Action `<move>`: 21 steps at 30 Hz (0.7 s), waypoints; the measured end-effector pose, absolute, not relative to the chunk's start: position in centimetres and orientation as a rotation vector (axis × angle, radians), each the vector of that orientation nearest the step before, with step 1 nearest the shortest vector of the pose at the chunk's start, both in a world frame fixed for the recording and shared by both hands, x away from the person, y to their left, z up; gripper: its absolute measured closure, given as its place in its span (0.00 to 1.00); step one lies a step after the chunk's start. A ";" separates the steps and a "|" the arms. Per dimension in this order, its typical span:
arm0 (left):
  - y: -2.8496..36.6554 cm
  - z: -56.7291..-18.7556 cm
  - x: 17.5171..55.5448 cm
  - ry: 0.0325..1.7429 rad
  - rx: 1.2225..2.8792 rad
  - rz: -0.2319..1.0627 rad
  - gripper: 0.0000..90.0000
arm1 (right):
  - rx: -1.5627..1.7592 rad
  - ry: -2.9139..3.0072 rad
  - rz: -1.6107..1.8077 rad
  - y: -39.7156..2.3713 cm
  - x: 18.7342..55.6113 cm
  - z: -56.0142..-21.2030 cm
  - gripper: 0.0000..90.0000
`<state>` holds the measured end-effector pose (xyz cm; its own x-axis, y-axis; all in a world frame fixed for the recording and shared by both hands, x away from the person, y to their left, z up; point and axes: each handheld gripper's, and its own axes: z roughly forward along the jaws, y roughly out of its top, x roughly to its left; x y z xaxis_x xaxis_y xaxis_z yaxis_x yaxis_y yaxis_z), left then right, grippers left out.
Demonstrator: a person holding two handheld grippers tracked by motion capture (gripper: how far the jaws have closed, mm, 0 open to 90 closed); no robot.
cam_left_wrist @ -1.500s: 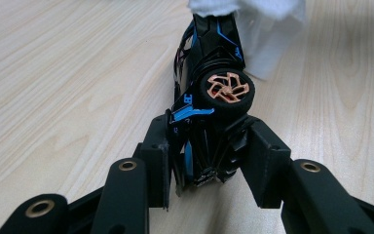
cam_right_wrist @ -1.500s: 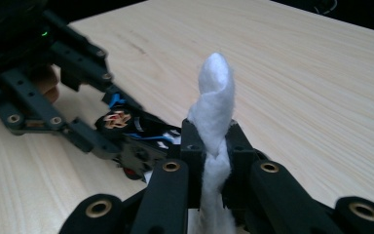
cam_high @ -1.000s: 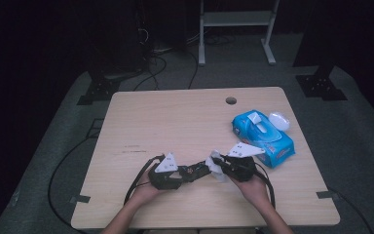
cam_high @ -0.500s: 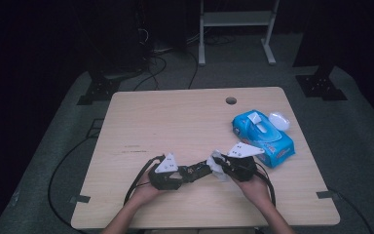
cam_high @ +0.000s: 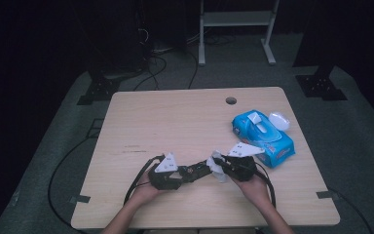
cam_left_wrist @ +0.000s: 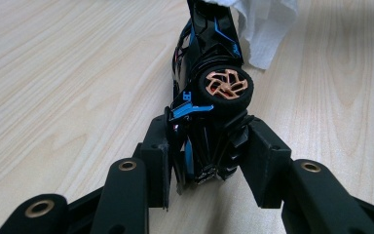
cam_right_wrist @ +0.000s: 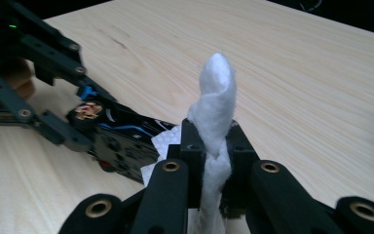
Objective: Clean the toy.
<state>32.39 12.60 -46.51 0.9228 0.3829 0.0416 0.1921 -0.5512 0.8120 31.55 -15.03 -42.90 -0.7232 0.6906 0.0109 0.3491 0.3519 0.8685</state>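
Left gripper (cam_left_wrist: 209, 161) had its fingers (cam_left_wrist: 156, 161) pinching the rear of a black toy car (cam_left_wrist: 209, 63) with blue trim and a copper-coloured wheel, holding it low over the desk (cam_high: 175, 122) at lower centre of the high view. Right gripper (cam_right_wrist: 214, 161) had its fingers (cam_right_wrist: 187, 156) pressed on a twisted white wipe (cam_right_wrist: 216, 102), the wad standing up between them; in the high view the wipe (cam_high: 217, 165) lay against the car's far end (cam_high: 195, 171), between the 2 grippers. Judged step: wiping the car clean. To do it well, the left hold likely needs to stay firm and steady while the right drags the wipe along the bodywork in short strokes, light enough not to lever the car out of the grip; the narrow twist of tissue could buckle or slip free if pushed end-on. Desk was pale wood grain, with 1 round cable hole (cam_high: 231, 100) near its far edge. A blue wipes pack (cam_high: 263, 136), flap open, lay at right centre of the high view, just beside the right gripper. Room was dark: grey floor, black cables upper left, a white frame stand (cam_high: 236, 29) at top centre.
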 end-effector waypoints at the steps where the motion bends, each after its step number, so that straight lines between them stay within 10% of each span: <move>1: 12.6 -46.5 32.4 0.406 2.168 0.268 0.65 | 0.908 2.261 1.309 -15.0 31.6 -42.9 0.90; 21: 12.5 -46.7 32.5 0.412 2.165 0.249 0.64 | 1.019 2.190 1.321 -17.4 32.2 -42.5 0.90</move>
<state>32.48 12.54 -46.73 0.9246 0.3800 0.0276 0.2009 -0.5478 0.8121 32.22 -17.37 -42.51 -0.6616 0.7488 0.0405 0.3850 0.2928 0.8752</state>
